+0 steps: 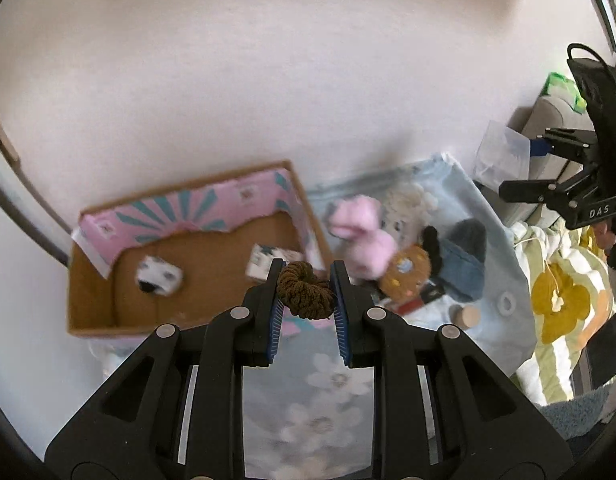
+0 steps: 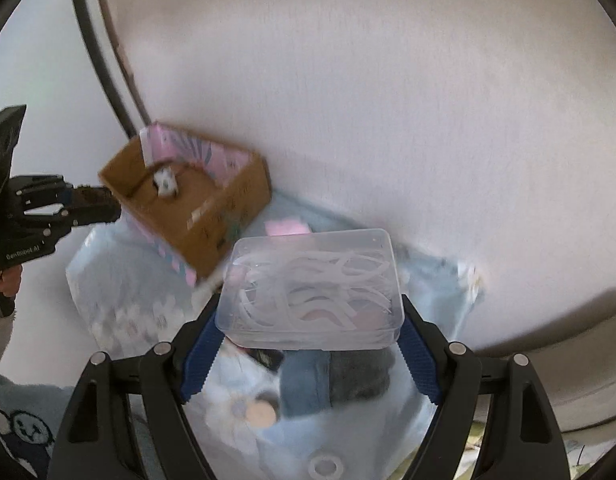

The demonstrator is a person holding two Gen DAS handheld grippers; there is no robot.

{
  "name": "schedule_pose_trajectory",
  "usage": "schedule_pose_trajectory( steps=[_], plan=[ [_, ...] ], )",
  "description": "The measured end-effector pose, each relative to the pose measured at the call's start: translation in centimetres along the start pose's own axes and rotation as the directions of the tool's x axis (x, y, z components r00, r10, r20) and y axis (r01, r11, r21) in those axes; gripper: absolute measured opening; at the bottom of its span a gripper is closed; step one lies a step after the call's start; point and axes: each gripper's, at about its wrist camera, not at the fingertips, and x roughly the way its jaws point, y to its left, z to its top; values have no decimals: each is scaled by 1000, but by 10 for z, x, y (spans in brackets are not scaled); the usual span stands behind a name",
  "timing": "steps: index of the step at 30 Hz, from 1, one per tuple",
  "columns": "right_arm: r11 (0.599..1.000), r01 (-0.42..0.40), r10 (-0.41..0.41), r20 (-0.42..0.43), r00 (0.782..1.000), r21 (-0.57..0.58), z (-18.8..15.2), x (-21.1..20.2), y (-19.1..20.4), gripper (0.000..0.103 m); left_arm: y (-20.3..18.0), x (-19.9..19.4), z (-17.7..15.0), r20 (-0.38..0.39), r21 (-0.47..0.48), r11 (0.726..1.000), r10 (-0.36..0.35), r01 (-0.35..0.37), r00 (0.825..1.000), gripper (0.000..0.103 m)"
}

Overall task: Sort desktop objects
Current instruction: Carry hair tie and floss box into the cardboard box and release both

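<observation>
Left wrist: hand-held gripper (image 1: 305, 276) clamping scrunchie (image 1: 306, 296)

Fuzzy scrunchie (image 1: 305, 290), clear plastic box (image 2: 310, 290)

Cardboard box (image 1: 196, 280) left of the plush toys (image 1: 364, 240) on the cloth (image 1: 492, 320), both against the wall (image 1: 268, 80).

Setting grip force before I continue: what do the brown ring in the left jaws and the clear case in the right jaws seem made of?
Brown ring: looks like soft, matte crinkled fabric, probably a scrunchie. Clear case: seems hard, glossy transparent plastic; white strips show through.
</observation>
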Motion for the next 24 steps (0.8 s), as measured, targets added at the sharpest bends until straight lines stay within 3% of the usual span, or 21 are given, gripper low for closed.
schedule_pose_trajectory(
  steps=[9,15,24],
  plan=[
    [997,-61,60,24,998,38,84,22,48,78,94,16,33,-74,-63,995,76,-80,994,20],
    [994,-107,107,-15,994,-10,129,67,98,78,145,39,35,-135,-93,989,101,-114,986,20],
    [986,-164,161,-101,982,-13,144,145,150,78,192,79,14,-214,-126,981,118,-147,970,20]
  ],
)
